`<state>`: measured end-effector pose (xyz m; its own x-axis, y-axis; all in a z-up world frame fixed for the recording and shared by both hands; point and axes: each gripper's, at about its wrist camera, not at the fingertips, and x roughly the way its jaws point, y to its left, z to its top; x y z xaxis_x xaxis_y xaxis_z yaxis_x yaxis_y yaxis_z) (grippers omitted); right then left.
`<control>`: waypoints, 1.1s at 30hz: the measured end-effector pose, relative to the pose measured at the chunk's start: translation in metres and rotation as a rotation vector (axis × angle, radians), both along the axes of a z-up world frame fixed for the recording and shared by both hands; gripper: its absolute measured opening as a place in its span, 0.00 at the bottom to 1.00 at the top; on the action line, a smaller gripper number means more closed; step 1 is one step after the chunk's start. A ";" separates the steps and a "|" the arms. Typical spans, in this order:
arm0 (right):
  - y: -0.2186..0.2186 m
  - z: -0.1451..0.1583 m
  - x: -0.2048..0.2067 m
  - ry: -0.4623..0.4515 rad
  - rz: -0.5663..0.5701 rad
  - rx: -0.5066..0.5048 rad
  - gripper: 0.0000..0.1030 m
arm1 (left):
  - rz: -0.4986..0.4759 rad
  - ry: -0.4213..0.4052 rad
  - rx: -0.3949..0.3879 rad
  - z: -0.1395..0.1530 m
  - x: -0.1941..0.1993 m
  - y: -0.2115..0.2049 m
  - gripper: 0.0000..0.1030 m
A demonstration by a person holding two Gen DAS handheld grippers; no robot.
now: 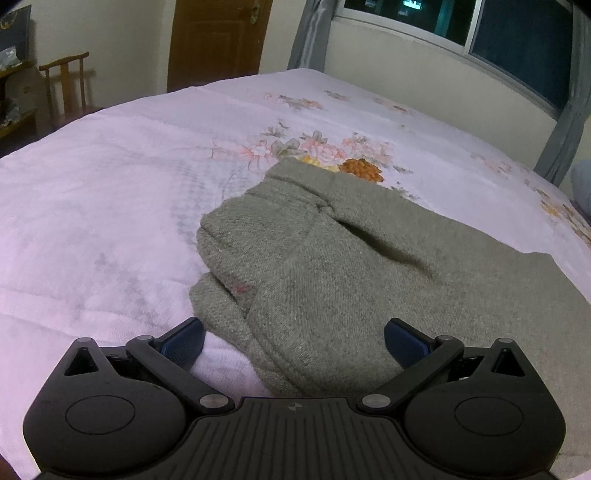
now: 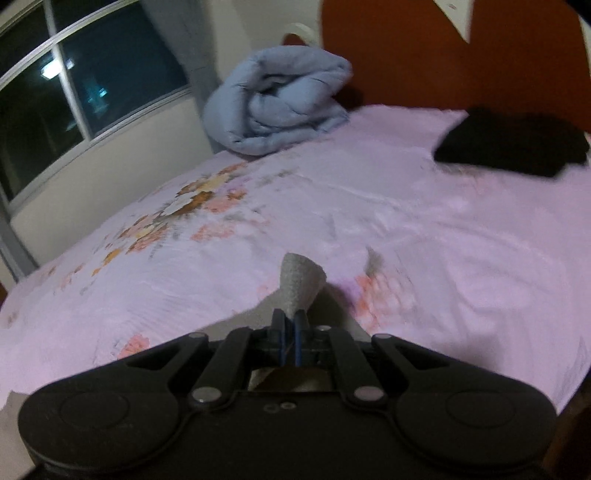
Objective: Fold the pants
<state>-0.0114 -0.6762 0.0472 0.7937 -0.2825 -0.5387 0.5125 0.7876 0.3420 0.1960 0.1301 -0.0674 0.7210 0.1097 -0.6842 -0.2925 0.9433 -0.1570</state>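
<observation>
A wide bed (image 1: 110, 192) fills the room, covered with a pale pink quilted sheet printed with clusters of pink, orange and yellow flowers; its surface shows soft stitched ripples and shallow creases. No writing or brand can be read on anything here. Behind the bed stands a large window (image 1: 517, 40) with pale metal frames and dark panes, flanked by a grey curtain (image 1: 308, 35). A brown wooden door (image 1: 218, 40) sits in the far wall, with a slatted wooden chair (image 1: 68, 79) beside it.

The pants (image 1: 332, 266) lie on the sheet, a grey-green garment of coarse, nubbly woven cloth, bunched into thick rounded folds on one side and spread flatter toward the other, with a small reddish mark near a fold. At the head of the bed, against a reddish-brown headboard (image 2: 443, 55), rests a puffy light-blue duvet (image 2: 280, 103) rolled into a soft bundle, and well apart from it a flat folded black garment (image 2: 509, 146).

The left gripper (image 1: 294, 338) hangs just above the near edge of the pants, its blue ribbed pads spread wide with cloth lying below the gap, neither pad pressing on it. The right gripper (image 2: 290, 323) has its blue pads pressed together, pinching a corner of the pants that sticks up between them as a small grey cone, lifted clear of the sheet.
</observation>
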 end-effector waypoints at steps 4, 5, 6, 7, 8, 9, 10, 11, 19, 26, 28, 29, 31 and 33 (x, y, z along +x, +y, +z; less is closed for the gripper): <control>-0.004 -0.011 -0.012 -0.015 -0.021 0.052 0.00 | 0.003 0.007 0.004 0.000 0.002 -0.001 1.00; -0.005 -0.013 -0.016 -0.024 -0.032 0.069 0.00 | 0.004 0.008 0.005 0.000 0.002 -0.001 1.00; -0.005 -0.014 -0.020 -0.032 -0.040 0.081 0.00 | 0.007 0.008 0.005 0.000 0.002 -0.002 1.00; -0.005 -0.015 -0.022 -0.037 -0.043 0.087 0.00 | 0.006 0.009 0.006 0.000 0.002 -0.001 1.00; -0.006 -0.018 -0.024 -0.038 -0.049 0.097 0.00 | 0.008 0.010 0.007 0.000 0.002 -0.002 1.00; -0.007 -0.022 -0.025 -0.037 -0.056 0.114 0.00 | 0.010 0.011 0.007 0.000 0.002 -0.002 1.00; -0.010 -0.027 -0.026 -0.033 -0.063 0.131 0.00 | 0.011 0.015 0.007 0.000 0.003 -0.002 1.00; -0.013 -0.033 -0.026 -0.029 -0.074 0.152 0.00 | 0.010 0.018 0.007 0.000 0.003 -0.002 1.00; -0.025 -0.069 -0.033 -0.027 -0.110 0.278 0.00 | -0.014 0.045 0.018 0.004 0.003 -0.003 1.00; -0.022 -0.063 -0.044 -0.072 -0.141 0.276 0.00 | -0.023 0.051 0.038 0.009 -0.005 -0.005 1.00; -0.026 -0.066 -0.046 -0.080 -0.143 0.309 0.00 | -0.030 0.053 0.052 0.011 -0.008 -0.005 1.00; -0.029 -0.067 -0.050 -0.092 -0.154 0.330 0.00 | -0.032 0.053 0.057 0.013 -0.010 -0.006 1.00; -0.029 -0.062 -0.063 -0.077 -0.263 0.294 0.13 | -0.039 0.047 0.069 0.018 -0.016 -0.007 1.00; -0.034 -0.061 -0.079 -0.132 -0.261 0.344 0.15 | -0.044 0.032 0.082 0.022 -0.022 -0.008 1.00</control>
<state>-0.0905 -0.7102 -0.0143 0.7881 -0.3045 -0.5349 0.6130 0.4669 0.6374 0.1741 0.1219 -0.0457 0.7040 0.1349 -0.6973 -0.2539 0.9647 -0.0697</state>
